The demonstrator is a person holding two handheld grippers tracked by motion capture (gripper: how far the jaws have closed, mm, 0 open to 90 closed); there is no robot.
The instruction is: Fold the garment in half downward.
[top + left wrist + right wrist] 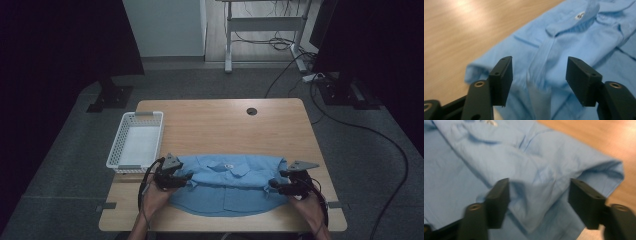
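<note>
Both grippers sit at the shirt's (227, 182) ends. Left gripper (189, 176) spread, cloth loose between its jaws. Right gripper (272, 184) spread too, pinching nothing.

Right claw (539, 202) jaws apart over folded blue shirt (529, 167), wooden table (609, 137) beyond

No words or numbers can be read. The small white tag (579, 15) inside the collar of the light blue cloth shirt (227, 182) is too blurry.
</note>
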